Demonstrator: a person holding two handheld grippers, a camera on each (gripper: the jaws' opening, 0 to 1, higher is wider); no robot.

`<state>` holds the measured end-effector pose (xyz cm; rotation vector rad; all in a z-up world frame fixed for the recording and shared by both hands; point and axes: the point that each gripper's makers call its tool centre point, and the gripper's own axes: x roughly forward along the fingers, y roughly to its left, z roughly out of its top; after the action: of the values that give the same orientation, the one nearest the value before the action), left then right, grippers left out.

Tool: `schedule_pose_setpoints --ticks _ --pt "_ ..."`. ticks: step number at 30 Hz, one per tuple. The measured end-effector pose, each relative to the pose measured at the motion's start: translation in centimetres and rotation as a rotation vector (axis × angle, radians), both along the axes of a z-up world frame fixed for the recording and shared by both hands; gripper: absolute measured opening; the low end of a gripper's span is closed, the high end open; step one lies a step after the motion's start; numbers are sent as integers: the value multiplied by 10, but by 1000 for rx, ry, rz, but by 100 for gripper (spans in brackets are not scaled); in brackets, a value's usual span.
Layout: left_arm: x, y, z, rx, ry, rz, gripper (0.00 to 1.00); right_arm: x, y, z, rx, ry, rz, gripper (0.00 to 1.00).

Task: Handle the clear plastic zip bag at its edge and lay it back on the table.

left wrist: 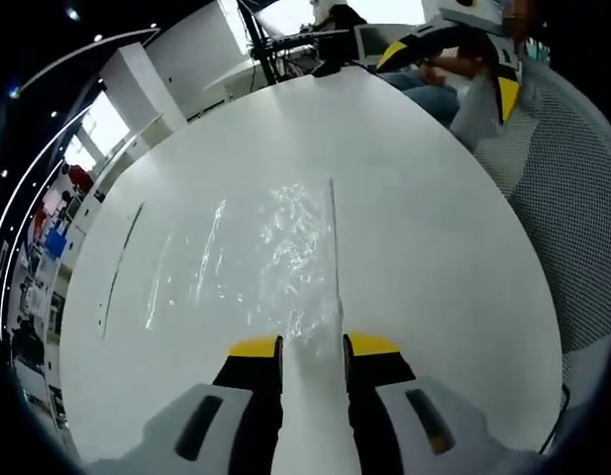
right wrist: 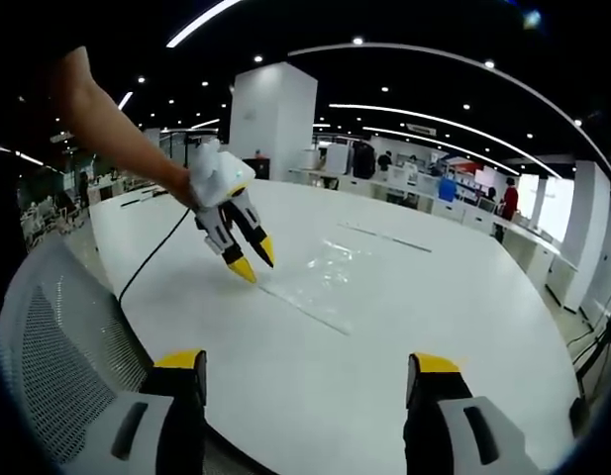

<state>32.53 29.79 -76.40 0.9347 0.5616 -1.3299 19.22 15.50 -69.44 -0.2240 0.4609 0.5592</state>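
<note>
The clear plastic zip bag (left wrist: pixel 285 247) lies flat on the white table (left wrist: pixel 424 247), its zip edge running away from me as a thin straight line. My left gripper (left wrist: pixel 313 346) is open and low over the table, and the bag's near end reaches into the gap between the yellow tips. In the right gripper view a hand holds the left gripper (right wrist: pixel 255 261) with its tips down at the edge of the bag (right wrist: pixel 335 267). My right gripper (right wrist: pixel 307 363) is wide open at the table's near rim (right wrist: pixel 315 435), well short of the bag. The right gripper (left wrist: pixel 452 74) also shows beyond the table's far edge.
A grey mesh chair (right wrist: pixel 48 336) stands by the table's rim, seen too in the left gripper view (left wrist: pixel 567 198). A black cable (right wrist: pixel 152 257) trails from the left gripper over the table edge. A white pillar (right wrist: pixel 270 124) and desks with people lie beyond.
</note>
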Motion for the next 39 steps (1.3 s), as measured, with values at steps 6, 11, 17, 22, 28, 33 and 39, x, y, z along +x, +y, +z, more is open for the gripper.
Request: schedule_pose_setpoints --ticks 6,11,17,22,28,33,39 --pt "5 -2 -4 4 24 22 22 0 -1 -1 -3 5 -5 82" --pt "6 -3 -6 -1 56 37 21 1 -2 -1 -4 6 -11 82" --pt "3 -3 -7 -4 120 42 17 1 -3 -1 -4 6 -14 81" --pt "-1 -1 -9 -8 169 48 10 1 -3 -1 -1 7 -16 81" --pt "-5 -1 -10 -5 190 42 7 1 -2 -1 -2 6 -15 81" --pt "-5 -1 -10 -3 204 47 6 1 -2 -2 -3 9 -12 80" --pt "-6 -1 -10 -4 210 55 4 1 -2 -1 0 8 -13 79"
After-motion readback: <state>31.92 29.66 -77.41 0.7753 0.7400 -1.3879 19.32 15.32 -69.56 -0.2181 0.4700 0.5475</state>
